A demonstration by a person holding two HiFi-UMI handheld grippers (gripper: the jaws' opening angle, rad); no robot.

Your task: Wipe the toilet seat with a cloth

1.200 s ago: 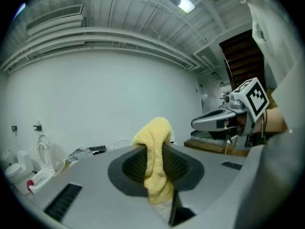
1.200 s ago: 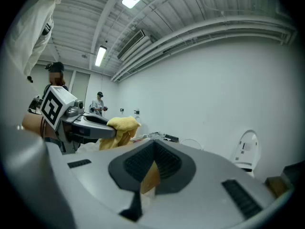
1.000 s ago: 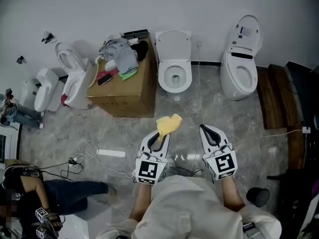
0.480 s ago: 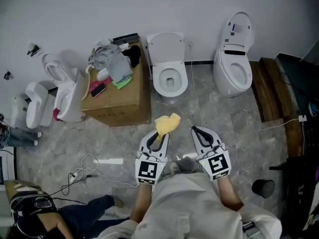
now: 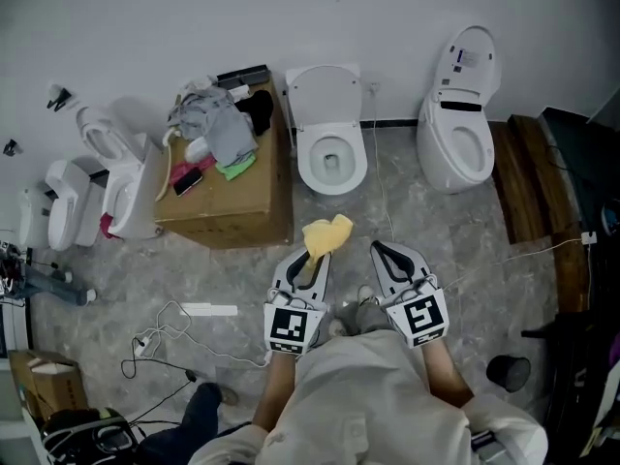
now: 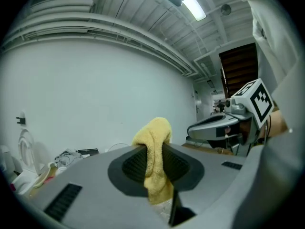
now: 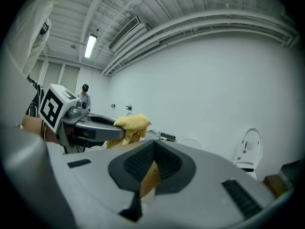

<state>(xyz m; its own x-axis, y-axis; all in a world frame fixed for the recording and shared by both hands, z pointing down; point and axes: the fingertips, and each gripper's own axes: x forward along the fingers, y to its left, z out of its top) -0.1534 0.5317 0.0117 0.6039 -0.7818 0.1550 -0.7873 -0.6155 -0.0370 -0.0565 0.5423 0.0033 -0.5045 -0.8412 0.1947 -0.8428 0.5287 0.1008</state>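
Clamping a yellow cloth (image 5: pixel 329 235), the left gripper (image 5: pixel 316 256) has its two dark ribbed pads pressed against the fabric from both sides; in the left gripper view the cloth bunches up above the pads and a fold hangs down below them. Just beside it, the right gripper (image 5: pixel 382 250) has its jaw tips drawn together with nothing caught between them, and in its own view only a narrow wedge stays open behind the touching tips, through which a brown surface shows. Both tools are held out in front of the person's pale sleeves (image 5: pixel 387 395), side by side and apart from each other, above a grey marbled floor (image 5: pixel 242 269). Ahead of them, against the white wall (image 5: pixel 291 17), stands a white toilet (image 5: pixel 332 158) with its lid (image 5: pixel 325 90) raised and its seat (image 5: pixel 310 165) down around the open bowl; the cloth is well short of it and touches no part of it. A second toilet (image 5: pixel 455 148), also with its lid up, stands to the right along the same wall. To the left of the middle toilet sits a cardboard box (image 5: pixel 228 201) with crumpled clothes (image 5: pixel 218 124) heaped on top, and further left more white toilet parts (image 5: pixel 116 182) lie on the floor. Loose cables (image 5: pixel 165 327) trail over the tiles at lower left, and dark wooden boards (image 5: pixel 518 187) lie along the right side.
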